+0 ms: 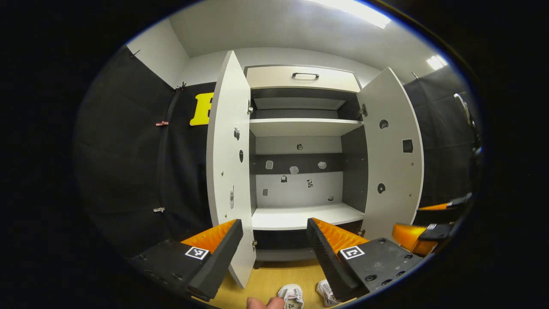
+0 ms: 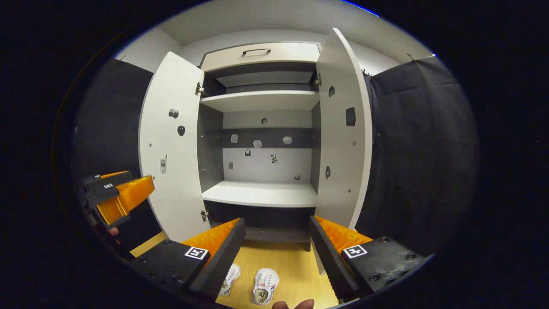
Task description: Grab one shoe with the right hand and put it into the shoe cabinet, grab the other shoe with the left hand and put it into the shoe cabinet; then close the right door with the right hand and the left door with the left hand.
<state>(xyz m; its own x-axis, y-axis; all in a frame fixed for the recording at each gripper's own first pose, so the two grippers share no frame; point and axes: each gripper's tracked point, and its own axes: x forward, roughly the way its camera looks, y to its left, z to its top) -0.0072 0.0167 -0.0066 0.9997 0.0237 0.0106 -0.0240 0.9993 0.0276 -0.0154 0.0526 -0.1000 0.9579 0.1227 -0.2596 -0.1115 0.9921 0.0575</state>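
1. Spread wide with nothing between its fingers, the left gripper [image 1: 274,253] hung in front of the shoe cabinet [image 1: 300,216] in the left gripper view.
2. Below it, two white shoes [image 1: 291,296] [image 1: 326,292] lay side by side on the wooden floor [image 1: 274,279], close to the cabinet's base; a fingertip [image 1: 266,303] showed at the bottom edge.
3. Both cabinet doors stood open: the left door [image 1: 227,163] and the right door [image 1: 392,154] swung outward, baring a white lower shelf [image 1: 300,214] that held no shoes.
4. The right gripper [image 2: 276,253] was likewise open and held nothing, in the right gripper view, with one shoe [image 2: 264,285] between its fingers' lines and the other [image 2: 230,277] partly behind a finger.
5. The left gripper [image 2: 124,197] also appeared at that view's left, beside the left door [image 2: 171,146].
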